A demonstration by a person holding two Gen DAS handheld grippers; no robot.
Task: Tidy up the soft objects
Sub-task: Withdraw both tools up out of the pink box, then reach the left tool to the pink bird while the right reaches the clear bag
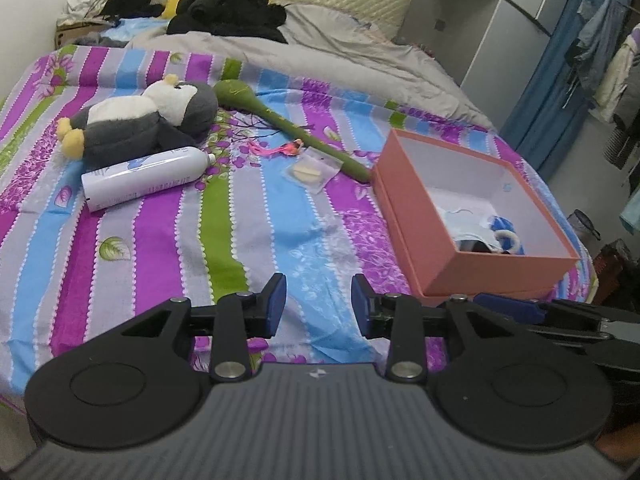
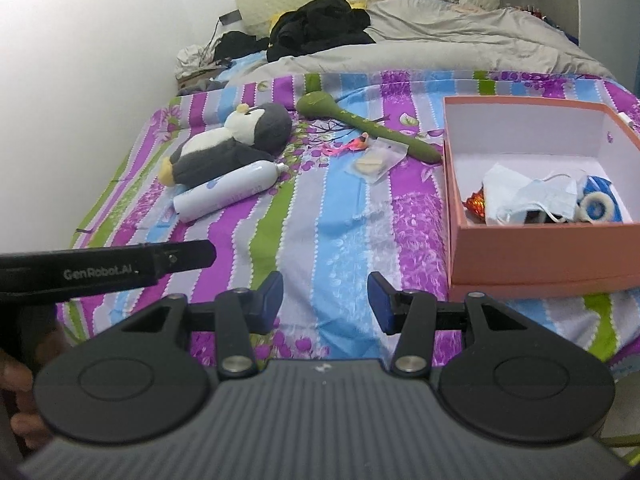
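Plush penguin [image 1: 148, 116], one; pink box [image 1: 476, 216], one.

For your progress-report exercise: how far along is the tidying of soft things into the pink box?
Done: face masks and a blue-and-white item already lie in the pink box. In hand: nothing; the left gripper and right gripper are open and empty. Left: the plush penguin lies on the bedspread.

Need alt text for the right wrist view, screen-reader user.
The right gripper hovers open and empty over a striped bedsheet. Ahead lie a plush penguin, a white bottle and a green stick-shaped toy. At right, a pink box holds face masks. The left gripper juts in from the left edge.
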